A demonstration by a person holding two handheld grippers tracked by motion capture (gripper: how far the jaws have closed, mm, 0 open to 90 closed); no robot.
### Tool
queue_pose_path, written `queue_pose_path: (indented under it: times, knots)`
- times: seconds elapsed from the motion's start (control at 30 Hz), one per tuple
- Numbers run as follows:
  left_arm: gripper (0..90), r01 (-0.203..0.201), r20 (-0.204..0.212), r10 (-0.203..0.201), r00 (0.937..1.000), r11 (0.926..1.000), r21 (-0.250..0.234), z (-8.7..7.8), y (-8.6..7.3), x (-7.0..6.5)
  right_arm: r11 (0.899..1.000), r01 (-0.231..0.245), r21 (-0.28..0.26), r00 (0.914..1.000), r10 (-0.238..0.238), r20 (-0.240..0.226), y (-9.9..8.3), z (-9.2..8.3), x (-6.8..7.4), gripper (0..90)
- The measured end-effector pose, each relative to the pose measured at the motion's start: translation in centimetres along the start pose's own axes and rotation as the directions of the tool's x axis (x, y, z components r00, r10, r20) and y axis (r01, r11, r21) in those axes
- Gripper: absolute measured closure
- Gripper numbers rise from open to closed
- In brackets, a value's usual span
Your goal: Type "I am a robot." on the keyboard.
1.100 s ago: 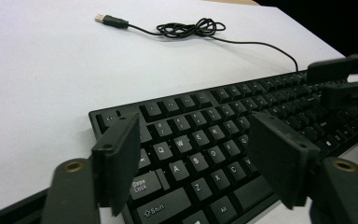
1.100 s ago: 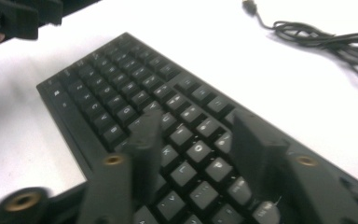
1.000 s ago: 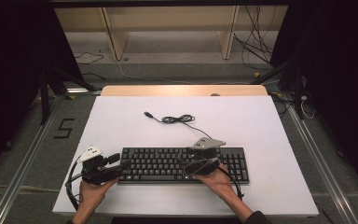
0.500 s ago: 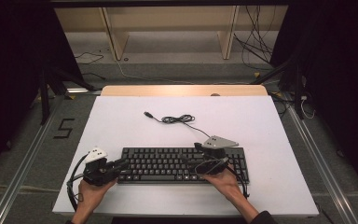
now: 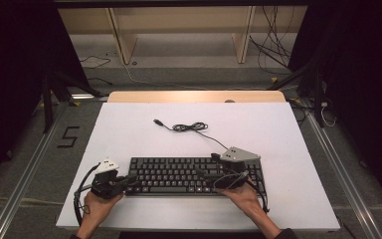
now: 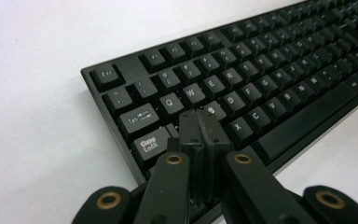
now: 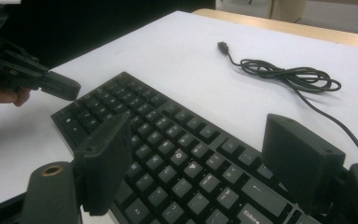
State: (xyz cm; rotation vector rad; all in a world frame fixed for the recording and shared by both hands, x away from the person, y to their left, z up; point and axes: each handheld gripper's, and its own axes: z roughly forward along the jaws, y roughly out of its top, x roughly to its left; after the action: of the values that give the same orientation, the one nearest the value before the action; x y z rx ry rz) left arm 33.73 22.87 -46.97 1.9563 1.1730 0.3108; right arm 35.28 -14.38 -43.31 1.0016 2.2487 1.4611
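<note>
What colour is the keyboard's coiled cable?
Black; the cable shows best in the right gripper view, against the white table.

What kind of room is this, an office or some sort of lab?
Most likely a lab recording booth, not an office. A bare white table stands between dark curtains and floor rails. The black keyboard lies unplugged, its USB cable coiled loose, while a person works handheld grippers over it.
</note>
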Motion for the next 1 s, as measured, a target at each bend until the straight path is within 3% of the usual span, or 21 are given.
queue_pose_path:
  times: [0.2, 0.77, 0.83, 1.0]
  knots:
    - [89.2, -0.005, 0.001, 0.005, 1.0, 0.9993, 0.037, 0.4, -0.1, 0.1, 1.0, 0.007, -0.008, 1.0, -0.007, -0.004, -0.1, -0.2, 0.2, 24.4]
    - [89.3, -0.006, -0.007, 0.006, 1.0, 0.998, 0.062, 1.0, -0.2, 0.1, 1.0, 0.018, -0.016, 0.9998, -0.018, -0.01, -0.4, -0.9, 0.5, 24.3]
    - [89.3, -0.01, -0.007, 0.01, 0.9999, 0.9962, 0.086, 1.0, -0.2, 0.1, 1.0, 0.015, -0.016, 0.9998, -0.015, -0.01, -0.4, -1.0, 0.5, 24.4]
    - [89.4, 0.013, 0.002, -0.013, 0.9999, 0.9962, 0.086, 1.1, -0.2, 0.4, 1.0, 0.015, -0.011, 0.9998, -0.015, -0.011, -0.5, -1.0, 0.6, 24.4]
